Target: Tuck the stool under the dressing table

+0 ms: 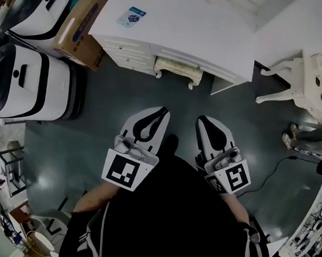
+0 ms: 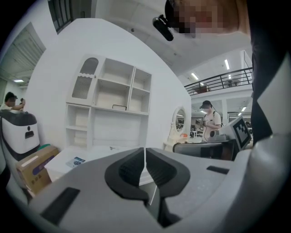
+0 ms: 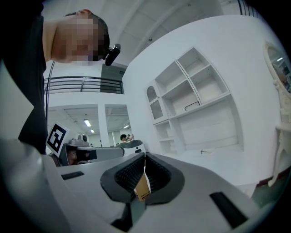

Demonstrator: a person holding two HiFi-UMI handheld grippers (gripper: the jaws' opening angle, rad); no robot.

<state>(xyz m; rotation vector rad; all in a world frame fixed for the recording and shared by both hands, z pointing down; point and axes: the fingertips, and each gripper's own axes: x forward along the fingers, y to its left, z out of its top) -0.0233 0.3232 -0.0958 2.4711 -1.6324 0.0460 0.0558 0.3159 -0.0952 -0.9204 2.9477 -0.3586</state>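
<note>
The white dressing table (image 1: 183,29) stands at the far side of the dark floor. A cream stool (image 1: 178,68) with curved legs sits under its front edge, only its front rim showing. Both grippers hang side by side over the floor in front of the stool, apart from it. My left gripper (image 1: 163,111) (image 2: 145,154) is shut with nothing between its pads. My right gripper (image 1: 201,120) (image 3: 145,159) is shut too. A small tan tag (image 3: 142,189) shows at the seam of its pads; I cannot tell whether it is pinched or stuck there.
Two white machines (image 1: 27,84) (image 1: 38,9) and a cardboard box (image 1: 83,25) stand at the left. An ornate white chair (image 1: 311,80) stands at the right, with a person's feet (image 1: 291,136) and a cable (image 1: 272,170) near it. A white shelf unit (image 2: 109,104) rises behind the table.
</note>
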